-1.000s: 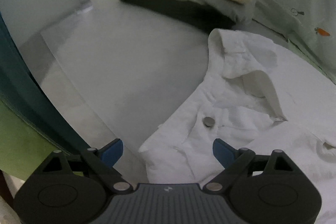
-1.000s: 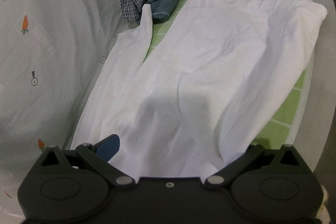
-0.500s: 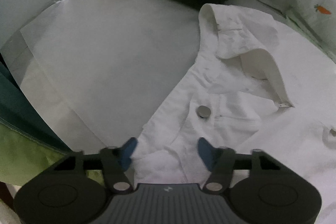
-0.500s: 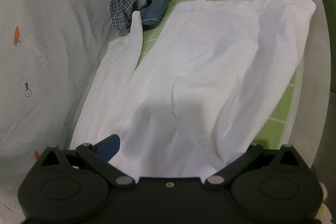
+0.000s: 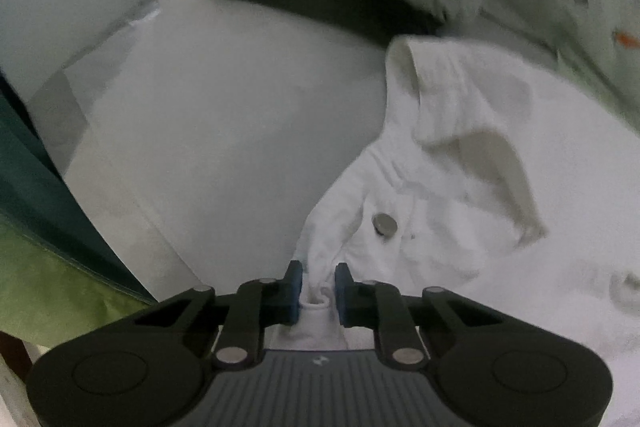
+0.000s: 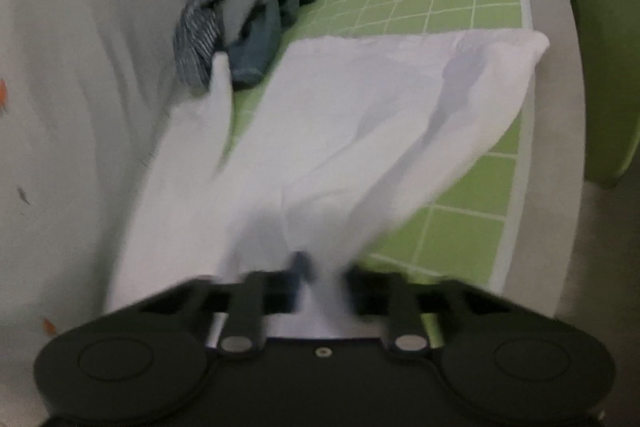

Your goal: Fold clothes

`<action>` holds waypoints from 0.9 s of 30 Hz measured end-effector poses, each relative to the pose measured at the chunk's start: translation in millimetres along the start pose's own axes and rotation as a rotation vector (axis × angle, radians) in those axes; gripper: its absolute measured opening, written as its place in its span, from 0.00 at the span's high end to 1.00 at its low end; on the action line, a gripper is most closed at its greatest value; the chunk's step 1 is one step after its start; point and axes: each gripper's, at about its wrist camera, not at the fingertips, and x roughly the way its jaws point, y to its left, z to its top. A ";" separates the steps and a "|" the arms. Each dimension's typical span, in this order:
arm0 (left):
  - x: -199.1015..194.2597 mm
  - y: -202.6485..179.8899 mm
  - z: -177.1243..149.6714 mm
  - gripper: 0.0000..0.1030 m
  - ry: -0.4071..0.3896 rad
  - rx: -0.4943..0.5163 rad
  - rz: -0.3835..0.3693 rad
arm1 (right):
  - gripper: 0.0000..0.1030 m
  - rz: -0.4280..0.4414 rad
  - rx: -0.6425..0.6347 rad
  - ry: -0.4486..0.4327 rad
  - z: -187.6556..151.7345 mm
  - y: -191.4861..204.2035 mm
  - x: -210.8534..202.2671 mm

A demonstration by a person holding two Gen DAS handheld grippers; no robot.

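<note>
Left gripper (image 5: pixel 317 285) and right gripper (image 6: pixel 320 267), both just closed, fingers pinching white cloth, both angled downward.

Left gripper (image 5: pixel 317 285), low in the frame: matte black body, two round discs at the lower corners, silver pivot screws, grey ribbed centre plate bearing a small white logo, blue pads. Right gripper (image 6: pixel 320 273): the same black build, blurred, with a plain black centre.

Both fisheye views are dim and soft, with dark rounded corners and lines bowed toward the rims. The right wrist view is smeared with motion blur, worst around the right claw (image 6: pixel 320 269) and the white garment (image 6: pixel 360 115). The left wrist view is sharper near its centre, blurring toward the top.
</note>
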 end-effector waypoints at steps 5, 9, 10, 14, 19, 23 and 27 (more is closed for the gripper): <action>-37.8 -13.6 21.7 0.84 -0.082 -0.095 0.002 | 0.95 0.141 -0.039 -0.041 30.4 22.0 -25.2; -66.3 -33.6 37.6 0.85 -0.168 -0.165 -0.042 | 0.97 0.258 -0.074 -0.099 59.0 54.1 -38.1; -68.3 -40.2 40.6 0.85 -0.185 -0.167 -0.036 | 0.97 0.285 -0.089 -0.114 66.4 61.4 -38.0; -67.7 -53.9 46.5 0.85 -0.222 -0.234 -0.018 | 0.97 0.298 -0.170 -0.111 85.2 91.3 -15.3; -69.9 -63.7 59.6 0.85 -0.258 -0.299 -0.016 | 0.97 0.354 -0.190 -0.125 100.5 126.1 6.9; -61.4 -71.5 82.9 0.86 -0.270 -0.350 -0.025 | 0.97 0.413 -0.133 -0.106 115.9 162.2 38.0; -48.1 -89.0 118.1 0.89 -0.305 -0.347 -0.024 | 0.97 0.463 -0.169 -0.076 124.4 234.0 95.8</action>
